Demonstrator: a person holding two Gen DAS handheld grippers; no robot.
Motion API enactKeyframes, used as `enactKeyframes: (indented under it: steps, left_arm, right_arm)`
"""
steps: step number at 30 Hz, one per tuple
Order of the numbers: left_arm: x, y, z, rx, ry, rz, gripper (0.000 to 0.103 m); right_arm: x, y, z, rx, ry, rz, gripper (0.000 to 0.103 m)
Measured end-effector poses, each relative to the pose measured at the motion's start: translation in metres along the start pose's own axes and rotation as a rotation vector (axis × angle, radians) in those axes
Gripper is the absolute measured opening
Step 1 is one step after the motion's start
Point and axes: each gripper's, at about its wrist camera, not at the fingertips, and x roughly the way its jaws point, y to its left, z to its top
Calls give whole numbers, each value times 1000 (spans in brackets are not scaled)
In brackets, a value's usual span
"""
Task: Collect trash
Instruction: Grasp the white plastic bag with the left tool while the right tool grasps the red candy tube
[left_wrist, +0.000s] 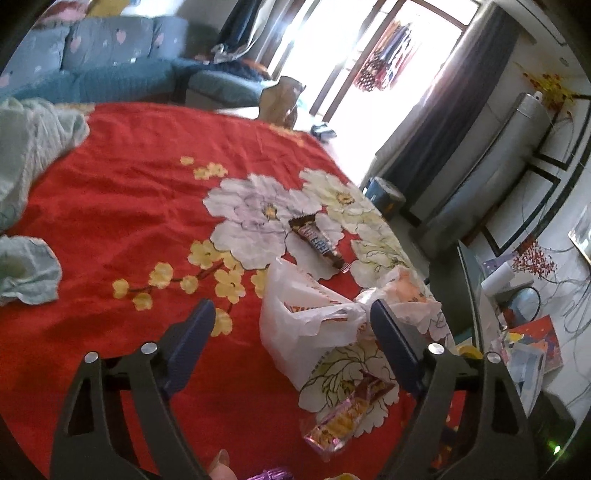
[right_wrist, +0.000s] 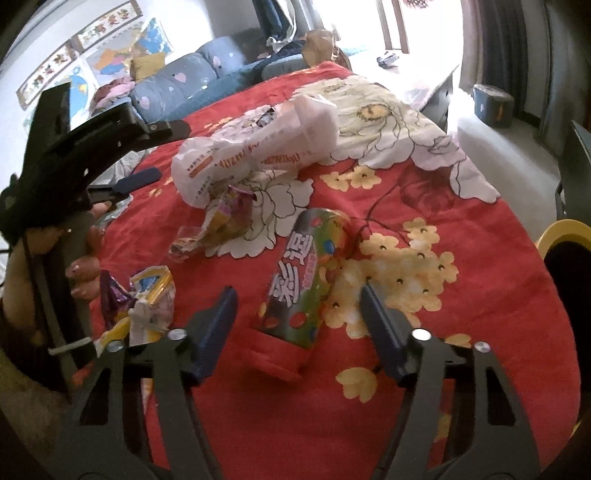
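Note:
On the red flowered tablecloth (left_wrist: 122, 206) lies a crumpled white plastic bag (left_wrist: 306, 325). My left gripper (left_wrist: 291, 315) is open around the bag's near part; its right finger is at the bag's edge and its left finger stands well clear. Beyond the bag lies a brown chocolate bar (left_wrist: 317, 242), and nearer me a yellow-purple snack wrapper (left_wrist: 347, 417). My right gripper (right_wrist: 298, 297) is open over a shiny candy tube (right_wrist: 303, 273) with a red cap (right_wrist: 273, 360); the tube lies between the fingers and neither touches it. The white bag (right_wrist: 255, 155) lies beyond the tube, with crumpled wrappers (right_wrist: 221, 225) between them.
A torn purple-yellow packet (right_wrist: 144, 306) lies left of the right gripper. A hand (right_wrist: 86, 266) holds the left tool, one blue finger (right_wrist: 138, 179) showing. Pale green cloths (left_wrist: 26, 273) lie at the table's left. A yellow-rimmed bin (right_wrist: 565, 230) stands at the right edge, a blue sofa (left_wrist: 110, 62) behind.

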Motion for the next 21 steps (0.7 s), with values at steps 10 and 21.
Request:
enactKeyframes:
  steps: [10,21]
  left_arm:
    - [18,4,-4,-32,58,-28,25]
    - [-13,-5,-16,-29,-41,-72,19]
  right_arm:
    - [-8,-4,-12,-14,-30,14,30]
    - [-20,-7,-25,-27,-48,22,28]
